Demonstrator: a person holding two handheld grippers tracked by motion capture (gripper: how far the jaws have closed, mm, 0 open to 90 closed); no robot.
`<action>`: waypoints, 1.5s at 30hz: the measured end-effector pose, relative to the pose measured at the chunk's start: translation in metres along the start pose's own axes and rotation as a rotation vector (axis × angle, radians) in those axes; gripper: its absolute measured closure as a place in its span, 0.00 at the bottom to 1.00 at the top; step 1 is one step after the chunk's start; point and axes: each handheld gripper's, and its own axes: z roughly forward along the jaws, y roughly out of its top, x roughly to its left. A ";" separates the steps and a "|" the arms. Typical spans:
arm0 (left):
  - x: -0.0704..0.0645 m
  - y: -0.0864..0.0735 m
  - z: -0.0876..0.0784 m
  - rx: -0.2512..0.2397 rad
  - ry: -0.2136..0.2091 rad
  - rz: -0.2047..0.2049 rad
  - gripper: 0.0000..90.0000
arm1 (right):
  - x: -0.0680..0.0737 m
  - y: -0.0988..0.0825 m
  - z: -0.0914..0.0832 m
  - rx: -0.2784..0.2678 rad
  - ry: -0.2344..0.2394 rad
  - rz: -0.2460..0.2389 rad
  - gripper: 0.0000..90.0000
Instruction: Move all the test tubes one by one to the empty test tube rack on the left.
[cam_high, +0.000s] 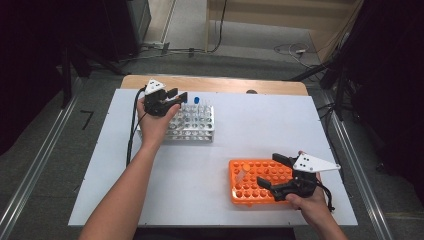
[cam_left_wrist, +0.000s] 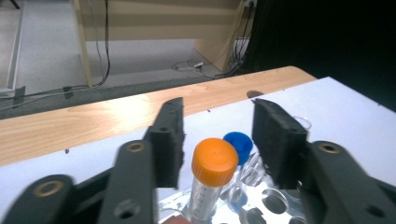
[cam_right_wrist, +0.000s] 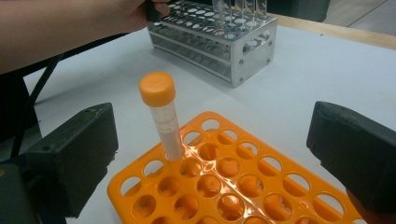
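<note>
An orange-capped tube (cam_left_wrist: 214, 179) stands in the metal rack (cam_high: 192, 124) at the table's far left, between the left gripper (cam_left_wrist: 217, 140) pads; the jaws stand partly apart, clear of the cap. A blue-capped tube (cam_left_wrist: 239, 142) sits just behind it, with empty glass tubes alongside. The right gripper (cam_right_wrist: 212, 154) is spread wide over the orange rack (cam_right_wrist: 233, 186), where a second orange-capped tube (cam_right_wrist: 161, 116) leans in a corner hole. Printed graduations are too small to read. Bare white table (cam_high: 240, 130) separates the racks.
</note>
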 end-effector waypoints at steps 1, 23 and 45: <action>-0.001 0.001 -0.001 0.004 0.008 -0.002 0.50 | 0.000 0.000 0.000 0.002 0.003 -0.001 0.01; -0.057 -0.014 -0.065 0.027 -0.199 0.043 0.00 | 0.019 -0.007 0.025 0.023 0.038 0.021 0.24; -0.115 -0.027 -0.087 0.037 -0.337 0.106 0.00 | 0.035 -0.017 0.054 0.124 -0.056 0.054 0.79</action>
